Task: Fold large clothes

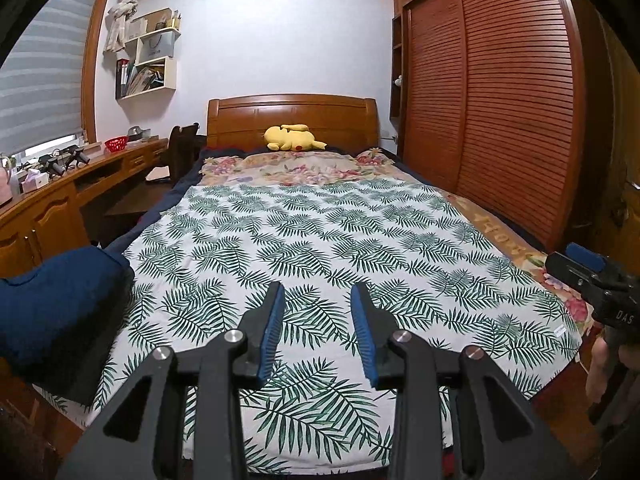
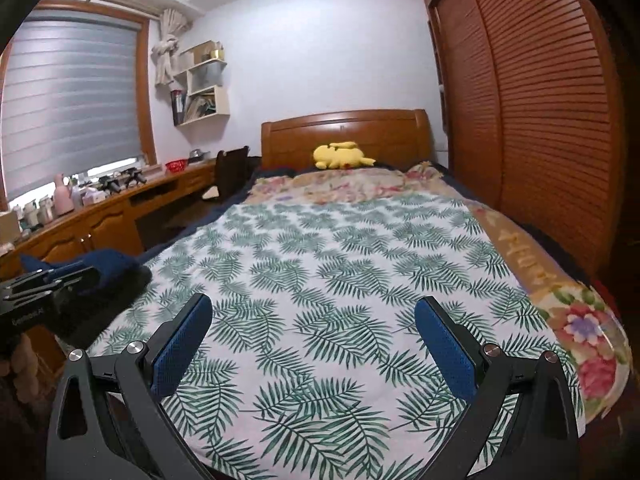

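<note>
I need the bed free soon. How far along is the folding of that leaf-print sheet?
Done: the leaf-print sheet lies spread flat on the bed, with no fold visible. In hand: nothing. The left gripper and right gripper are both open and empty above its near end. Left: every fold, starting with gripping the near edge. A blue bundle sits at the left side.

Left gripper (image 1: 318, 292): jaws partly apart, nothing between the blue pads, pointing forward and slightly downward. Right gripper (image 2: 313, 306): jaws spread wide, empty, same heading. Both are level with each other, side by side.
</note>
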Action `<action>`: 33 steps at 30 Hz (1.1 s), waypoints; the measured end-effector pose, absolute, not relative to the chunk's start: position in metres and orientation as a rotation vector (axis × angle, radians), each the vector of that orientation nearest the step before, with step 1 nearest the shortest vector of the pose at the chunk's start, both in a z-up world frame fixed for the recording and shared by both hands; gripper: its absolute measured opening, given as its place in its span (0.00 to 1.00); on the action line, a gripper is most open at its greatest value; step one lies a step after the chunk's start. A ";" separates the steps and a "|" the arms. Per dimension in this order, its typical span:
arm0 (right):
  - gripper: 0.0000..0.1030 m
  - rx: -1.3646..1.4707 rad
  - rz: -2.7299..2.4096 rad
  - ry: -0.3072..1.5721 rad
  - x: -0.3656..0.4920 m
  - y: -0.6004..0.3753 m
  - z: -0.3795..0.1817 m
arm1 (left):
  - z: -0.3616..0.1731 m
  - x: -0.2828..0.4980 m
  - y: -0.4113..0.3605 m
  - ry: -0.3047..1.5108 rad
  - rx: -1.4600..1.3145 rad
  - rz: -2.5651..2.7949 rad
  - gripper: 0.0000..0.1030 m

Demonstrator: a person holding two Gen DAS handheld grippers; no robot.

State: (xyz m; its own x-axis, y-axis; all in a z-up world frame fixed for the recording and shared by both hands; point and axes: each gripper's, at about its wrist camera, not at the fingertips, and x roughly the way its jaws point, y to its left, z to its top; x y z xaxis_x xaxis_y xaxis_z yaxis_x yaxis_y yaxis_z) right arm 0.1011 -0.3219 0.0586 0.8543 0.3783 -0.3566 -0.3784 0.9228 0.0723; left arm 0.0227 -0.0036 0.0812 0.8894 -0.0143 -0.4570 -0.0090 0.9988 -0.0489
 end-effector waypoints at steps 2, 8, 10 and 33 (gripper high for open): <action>1.00 -0.001 0.399 0.374 0.101 -0.322 0.058 | 0.081 0.022 -0.003 0.475 -0.053 -0.003 0.33; 1.00 -0.002 0.400 0.374 0.100 -0.320 0.060 | 0.080 0.021 -0.002 0.476 -0.056 -0.003 0.33; 1.00 -0.005 0.403 0.377 0.100 -0.319 0.060 | 0.079 0.021 -0.002 0.478 -0.059 -0.003 0.33; 1.00 -0.021 0.417 0.366 0.099 -0.320 0.060 | 0.075 0.019 0.000 0.478 -0.058 0.000 0.33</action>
State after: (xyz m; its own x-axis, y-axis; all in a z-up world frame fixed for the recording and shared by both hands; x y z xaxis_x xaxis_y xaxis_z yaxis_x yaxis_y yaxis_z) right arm 0.0993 -0.3199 0.0596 0.8497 0.3926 -0.3520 -0.4000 0.9149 0.0549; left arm 0.0186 0.0001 0.0753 0.8878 -0.0139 -0.4601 -0.0133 0.9984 -0.0558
